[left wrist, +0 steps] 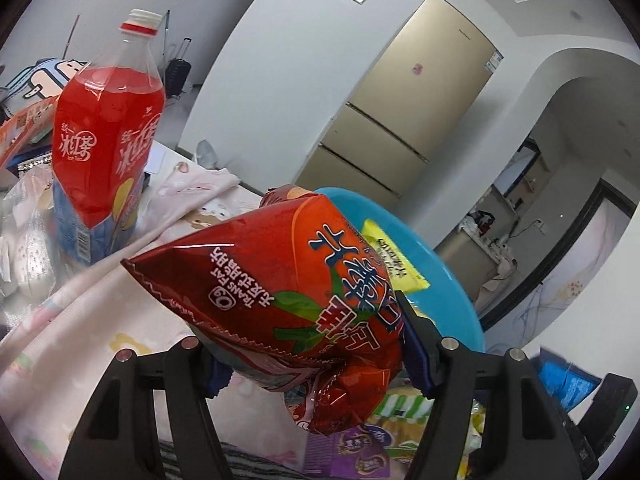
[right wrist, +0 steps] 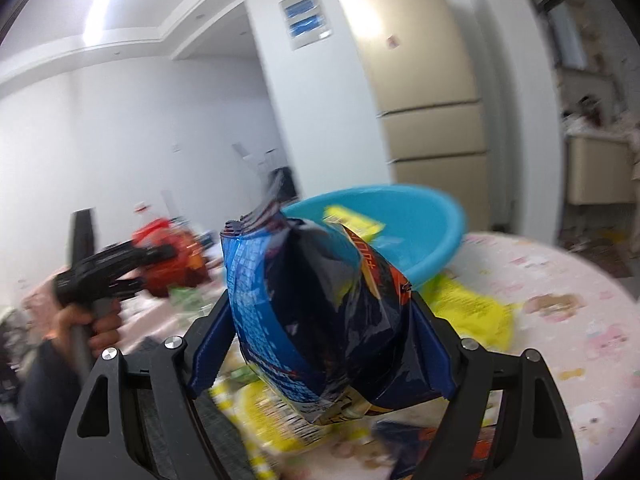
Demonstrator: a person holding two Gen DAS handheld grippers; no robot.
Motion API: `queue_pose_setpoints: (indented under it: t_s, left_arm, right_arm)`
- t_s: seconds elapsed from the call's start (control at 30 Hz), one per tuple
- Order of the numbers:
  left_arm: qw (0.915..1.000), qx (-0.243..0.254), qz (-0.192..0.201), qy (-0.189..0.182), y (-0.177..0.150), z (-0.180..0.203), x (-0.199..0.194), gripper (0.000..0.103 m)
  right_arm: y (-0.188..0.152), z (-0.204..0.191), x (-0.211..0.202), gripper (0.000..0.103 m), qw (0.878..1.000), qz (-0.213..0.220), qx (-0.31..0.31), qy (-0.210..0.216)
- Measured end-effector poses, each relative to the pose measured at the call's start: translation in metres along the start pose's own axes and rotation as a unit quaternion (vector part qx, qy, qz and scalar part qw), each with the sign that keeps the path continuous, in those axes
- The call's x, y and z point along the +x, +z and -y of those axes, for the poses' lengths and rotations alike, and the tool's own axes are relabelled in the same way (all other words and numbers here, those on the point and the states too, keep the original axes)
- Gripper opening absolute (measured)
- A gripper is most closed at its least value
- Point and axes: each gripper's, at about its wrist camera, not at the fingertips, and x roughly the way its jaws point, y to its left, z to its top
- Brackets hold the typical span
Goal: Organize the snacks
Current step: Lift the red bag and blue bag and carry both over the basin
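You are in a home, in a dining corner beside a kitchen. A tall gold fridge (left wrist: 404, 96) stands in a wall recess, and an arched doorway (left wrist: 560, 184) opens onto cluttered kitchen worktops. Your counter (right wrist: 560, 288) wears a pink cartoon-printed cloth, loaded with snack packets (right wrist: 472, 308), a blue plastic basin (right wrist: 420, 236) and a bottle of iced tea (left wrist: 104, 152). A suitcase (left wrist: 178, 76) and a broom lean against the far white wall

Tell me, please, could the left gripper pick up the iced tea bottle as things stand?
Probably not: the left gripper is shut on the red snack bag, which fills its jaws. The iced tea bottle stands unobstructed.
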Motion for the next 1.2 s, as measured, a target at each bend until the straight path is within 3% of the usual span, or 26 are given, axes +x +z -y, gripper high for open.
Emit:
queue_pose_setpoints:
  t_s: [0.17, 0.33, 0.53, 0.73, 0.97, 1.2]
  left_arm:
    - [0.9998, 0.015, 0.011, -0.008, 0.001, 0.009, -0.010, 0.070]
    - [0.9976, 0.058, 0.033, -0.018, -0.001, 0.033, -0.029, 0.070]
    - [0.9895, 0.119, 0.074, -0.037, -0.003, 0.072, -0.066, 0.070]
    - [0.9767, 0.179, 0.110, -0.042, -0.001, 0.123, -0.103, 0.070]
    - [0.9708, 0.197, 0.116, -0.074, 0.020, 0.160, -0.126, 0.070]
    - [0.9571, 0.223, 0.173, -0.066, 0.046, 0.190, -0.147, 0.070]
  right_arm:
    - [-0.003, -0.002, -0.001, 0.080, 0.999, 0.002, 0.012, 0.052]
    - [0.000, 0.001, -0.010, 0.080, 0.998, 0.028, 0.022, 0.053]
    - [0.013, -0.010, -0.040, 0.080, 0.993, 0.102, 0.028, 0.046]
    - [0.052, -0.053, -0.067, 0.080, 0.989, 0.148, -0.017, 0.003]
    - [0.103, -0.088, -0.092, 0.080, 0.980, 0.187, -0.071, -0.005]
    - [0.142, -0.095, -0.098, 0.080, 0.968, 0.241, -0.071, -0.018]
